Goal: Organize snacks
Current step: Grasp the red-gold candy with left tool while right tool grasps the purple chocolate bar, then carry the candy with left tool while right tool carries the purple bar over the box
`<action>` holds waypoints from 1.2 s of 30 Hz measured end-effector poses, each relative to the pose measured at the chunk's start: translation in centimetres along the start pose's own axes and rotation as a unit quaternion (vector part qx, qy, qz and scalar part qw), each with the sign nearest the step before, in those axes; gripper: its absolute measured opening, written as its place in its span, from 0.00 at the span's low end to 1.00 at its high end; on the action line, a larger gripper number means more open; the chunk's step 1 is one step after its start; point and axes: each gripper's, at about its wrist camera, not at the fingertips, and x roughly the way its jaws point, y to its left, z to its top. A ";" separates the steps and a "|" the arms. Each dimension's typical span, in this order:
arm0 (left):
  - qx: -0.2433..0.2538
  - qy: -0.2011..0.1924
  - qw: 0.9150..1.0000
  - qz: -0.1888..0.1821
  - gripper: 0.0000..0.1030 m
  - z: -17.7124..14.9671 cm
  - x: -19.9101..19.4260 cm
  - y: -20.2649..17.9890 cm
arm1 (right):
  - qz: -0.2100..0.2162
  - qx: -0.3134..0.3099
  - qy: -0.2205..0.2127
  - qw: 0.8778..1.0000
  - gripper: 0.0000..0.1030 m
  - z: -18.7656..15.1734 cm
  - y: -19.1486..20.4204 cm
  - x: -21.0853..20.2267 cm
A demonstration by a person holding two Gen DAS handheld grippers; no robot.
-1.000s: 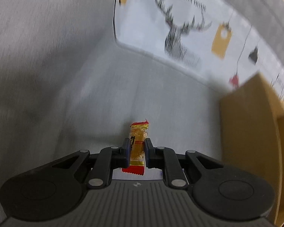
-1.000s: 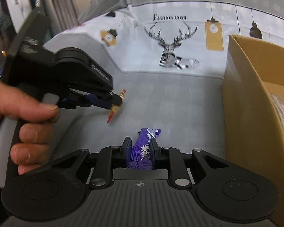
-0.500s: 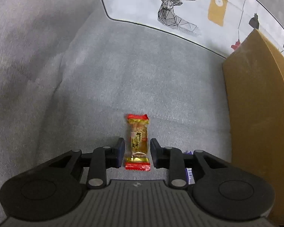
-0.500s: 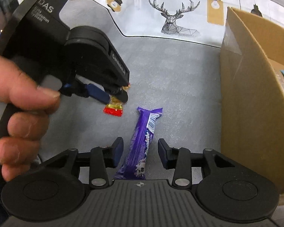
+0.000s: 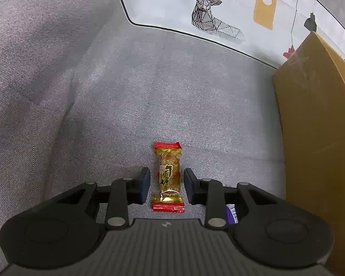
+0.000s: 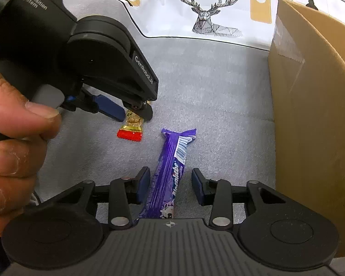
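Note:
A small gold and red candy (image 5: 169, 178) lies flat on the grey cloth between the spread fingers of my left gripper (image 5: 166, 185), which is open and not touching it. The candy also shows in the right wrist view (image 6: 132, 126), under the left gripper (image 6: 135, 115). A long purple snack bar (image 6: 170, 172) lies on the cloth between the spread fingers of my right gripper (image 6: 170, 184), which is open. A bit of the purple bar (image 5: 231, 214) shows behind the left gripper's right finger.
A brown cardboard box (image 6: 310, 115) stands at the right, close to both snacks; it also shows in the left wrist view (image 5: 315, 138). A white cloth with a deer print (image 6: 209, 11) lies beyond the grey cloth (image 5: 172, 92). A hand (image 6: 13, 142) holds the left gripper.
Both grippers came down to the cloth and opened. The candy and the purple bar, held a second ago, now lie released on the cloth between the fingers.

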 end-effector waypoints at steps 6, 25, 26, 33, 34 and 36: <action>0.008 -0.002 1.000 0.003 0.34 0.0 0.1 -0.3 | -0.015 0.006 -0.016 1.000 0.19 -0.1 -0.5 -0.6; -0.008 -0.174 0.984 -0.024 0.18 0.7 -7.3 -0.7 | -0.008 0.006 -0.222 0.975 0.17 4.6 -4.8 -13.1; -0.007 -0.188 0.982 -0.028 0.18 0.8 -8.0 -1.0 | -0.008 0.006 -0.244 0.970 0.17 5.1 -5.7 -14.4; 0.017 -0.265 0.962 -0.065 0.18 0.9 -12.0 -5.0 | -0.059 0.041 -0.332 0.941 0.17 5.2 -14.5 -17.7; 0.023 -0.276 0.958 -0.069 0.18 0.8 -12.4 -5.8 | -0.066 0.062 -0.325 0.941 0.17 4.6 -15.7 -17.3; 0.031 -0.291 0.953 -0.081 0.18 0.9 -12.9 -7.3 | -0.073 0.111 -0.300 0.945 0.16 4.3 -17.8 -16.9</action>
